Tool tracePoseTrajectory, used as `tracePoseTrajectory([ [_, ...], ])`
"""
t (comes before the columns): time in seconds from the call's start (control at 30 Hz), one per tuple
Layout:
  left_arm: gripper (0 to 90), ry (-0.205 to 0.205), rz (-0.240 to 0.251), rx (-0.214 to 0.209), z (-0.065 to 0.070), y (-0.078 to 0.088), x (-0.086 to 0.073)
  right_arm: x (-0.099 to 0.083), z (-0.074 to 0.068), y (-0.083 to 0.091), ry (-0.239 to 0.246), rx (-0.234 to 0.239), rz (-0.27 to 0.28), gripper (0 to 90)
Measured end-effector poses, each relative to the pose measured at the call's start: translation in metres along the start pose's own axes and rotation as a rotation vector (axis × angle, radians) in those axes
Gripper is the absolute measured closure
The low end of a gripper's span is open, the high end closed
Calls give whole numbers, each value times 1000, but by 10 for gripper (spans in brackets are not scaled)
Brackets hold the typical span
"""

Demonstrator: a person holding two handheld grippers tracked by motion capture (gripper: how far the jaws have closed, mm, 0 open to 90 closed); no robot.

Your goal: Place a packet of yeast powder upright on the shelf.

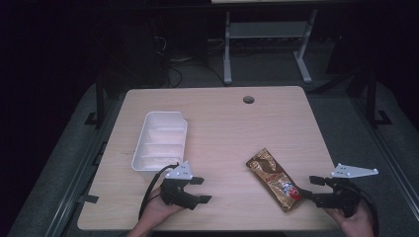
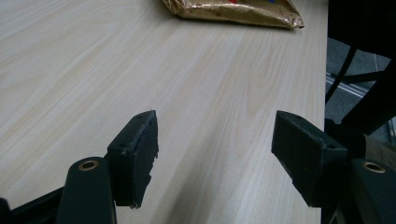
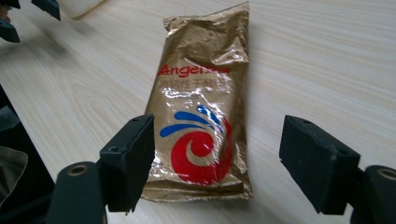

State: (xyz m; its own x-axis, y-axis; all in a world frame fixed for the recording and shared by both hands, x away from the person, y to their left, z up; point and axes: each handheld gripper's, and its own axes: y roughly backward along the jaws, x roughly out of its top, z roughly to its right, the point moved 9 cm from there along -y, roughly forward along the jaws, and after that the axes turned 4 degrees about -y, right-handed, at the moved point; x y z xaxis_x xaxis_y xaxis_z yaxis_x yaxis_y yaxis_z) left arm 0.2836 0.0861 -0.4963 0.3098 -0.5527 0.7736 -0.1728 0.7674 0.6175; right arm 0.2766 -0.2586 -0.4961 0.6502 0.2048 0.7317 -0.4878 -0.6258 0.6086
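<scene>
The counter [image 1: 222,118] carries two things. A divided bin [image 1: 160,140] stands on its left half, long axis running from the near side toward the far side; its compartments appear to be empty, though the high view is too dim to be sure. A foil packet [image 1: 274,179] lies flat on the right half, near the front edge, set diagonally. Bin and packet are well apart.

The left hand-held gripper [image 1: 200,190] sits just before the bin's near end. The right hand-held gripper [image 1: 310,187] sits just right of the packet's near end. A round hole [image 1: 248,99] lies near the counter's far edge.
</scene>
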Motion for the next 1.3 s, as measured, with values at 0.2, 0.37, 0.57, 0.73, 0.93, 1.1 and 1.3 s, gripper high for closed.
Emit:
tracePoseTrajectory([
  [0.2, 290, 10, -22, 41, -6, -6, 0, 6, -7, -4, 33, -5, 0, 256],
  [0.37, 282, 37, -1, 61, -10, -10, 8, 8, -5, -7, 42, -10, -5, 247],
  [0.57, 319, 18, -1, 94, -11, -23, 15, 11, -3, -4, 47, -5, 0, 303],
  [0.73, 340, 46, 13, 84, -14, -35, 29, 21, -2, -3, 49, -9, 23, 343],
  [0.93, 300, 54, 6, 53, -15, -52, 56, 33, -6, -10, 61, 15, 21, 473],
  [1.1, 314, 46, 20, 52, -16, -67, 78, 38, -12, -17, 94, 12, -6, 538],
  [1.3, 314, 58, 18, 49, -16, -88, 101, 45, -11, -27, 93, 21, -20, 584],
])
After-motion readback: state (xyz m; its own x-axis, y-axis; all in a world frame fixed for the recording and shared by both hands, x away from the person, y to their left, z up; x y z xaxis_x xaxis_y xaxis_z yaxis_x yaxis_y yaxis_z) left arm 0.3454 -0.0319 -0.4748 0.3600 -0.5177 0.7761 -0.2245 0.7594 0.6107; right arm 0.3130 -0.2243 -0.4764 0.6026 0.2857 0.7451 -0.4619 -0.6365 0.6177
